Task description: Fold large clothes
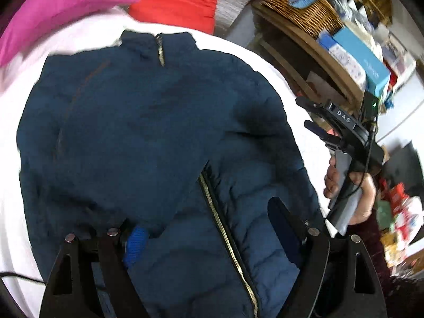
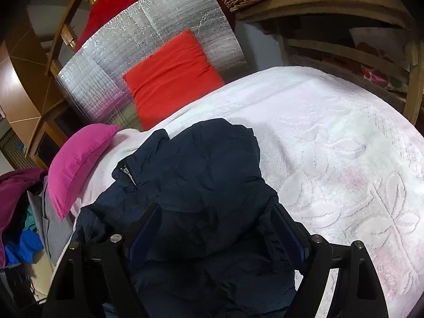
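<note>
Jacket (image 1: pixel 148 137) flat on bed (image 2: pixel 331 145), fold barely begun. Left gripper (image 1: pixel 209 235), right gripper (image 2: pixel 217 233) both apart, hovering; next, pinch sleeve at 3 o'clock.

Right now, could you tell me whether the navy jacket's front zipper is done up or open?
Partly open, apparently. On the navy jacket, the gold zipper shows as a parted line low down; the rest is covered by folded fabric.

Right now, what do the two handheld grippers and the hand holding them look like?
Both grippers are matte black plastic with silver bolts and dark blue pads on the fingers. In the left wrist view, the right gripper carries a white "DAS" label, a green light, a thin black cable and a grey handle. The right hand is bare, above a dark maroon sleeve.
</note>
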Tool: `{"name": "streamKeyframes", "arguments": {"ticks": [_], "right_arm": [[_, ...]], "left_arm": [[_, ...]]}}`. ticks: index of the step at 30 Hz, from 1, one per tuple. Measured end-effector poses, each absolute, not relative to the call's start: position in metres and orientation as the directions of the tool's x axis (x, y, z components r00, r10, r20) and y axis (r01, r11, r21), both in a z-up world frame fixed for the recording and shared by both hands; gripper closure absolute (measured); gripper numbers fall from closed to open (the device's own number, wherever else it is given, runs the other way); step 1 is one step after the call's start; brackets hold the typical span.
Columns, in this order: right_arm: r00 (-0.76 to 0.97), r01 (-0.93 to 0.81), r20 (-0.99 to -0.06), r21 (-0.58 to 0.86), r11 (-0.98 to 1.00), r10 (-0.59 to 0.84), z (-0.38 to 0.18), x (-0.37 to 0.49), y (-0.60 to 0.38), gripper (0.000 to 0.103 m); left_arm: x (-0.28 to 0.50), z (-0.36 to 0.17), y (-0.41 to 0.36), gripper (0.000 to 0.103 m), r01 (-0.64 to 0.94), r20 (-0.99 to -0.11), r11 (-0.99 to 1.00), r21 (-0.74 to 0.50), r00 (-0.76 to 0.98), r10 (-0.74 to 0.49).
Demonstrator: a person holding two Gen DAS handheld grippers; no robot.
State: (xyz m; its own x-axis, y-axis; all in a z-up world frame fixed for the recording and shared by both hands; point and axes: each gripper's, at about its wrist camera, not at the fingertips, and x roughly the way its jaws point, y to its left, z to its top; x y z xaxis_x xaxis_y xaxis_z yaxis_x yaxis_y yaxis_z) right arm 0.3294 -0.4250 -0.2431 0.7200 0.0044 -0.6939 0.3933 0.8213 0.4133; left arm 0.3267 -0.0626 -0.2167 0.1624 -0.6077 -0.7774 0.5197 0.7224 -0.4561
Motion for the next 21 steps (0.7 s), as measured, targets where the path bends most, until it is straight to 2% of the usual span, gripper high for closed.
{"name": "streamKeyframes", "arguments": {"ticks": [6, 11, 15, 21], "right_arm": [[0.719, 0.392, -0.695, 0.42, 0.819, 0.012, -0.243, 0.328, -0.427, 0.017], [0.726, 0.385, -0.688, 0.426, 0.819, 0.016, -0.24, 0.323, -0.427, 0.017], [0.721, 0.386, -0.693, 0.413, 0.825, 0.01, -0.241, 0.321, -0.426, 0.017], [0.707, 0.381, -0.707, 0.418, 0.824, 0.032, -0.248, 0.328, -0.425, 0.017]], "left_arm": [[0.306, -0.236, -0.043, 0.016, 0.423, -0.809, 0.776, -0.469, 0.148, -0.569], [0.325, -0.223, -0.024, 0.016, 0.335, -0.733, 0.76, -0.557, 0.232, -0.64], [0.349, -0.229, -0.012, 0.016, 0.209, -0.728, 0.812, -0.544, 0.364, -0.581], [0.366, -0.234, -0.024, 0.018, 0.195, -0.692, 0.784, -0.59, 0.379, -0.614]]}}
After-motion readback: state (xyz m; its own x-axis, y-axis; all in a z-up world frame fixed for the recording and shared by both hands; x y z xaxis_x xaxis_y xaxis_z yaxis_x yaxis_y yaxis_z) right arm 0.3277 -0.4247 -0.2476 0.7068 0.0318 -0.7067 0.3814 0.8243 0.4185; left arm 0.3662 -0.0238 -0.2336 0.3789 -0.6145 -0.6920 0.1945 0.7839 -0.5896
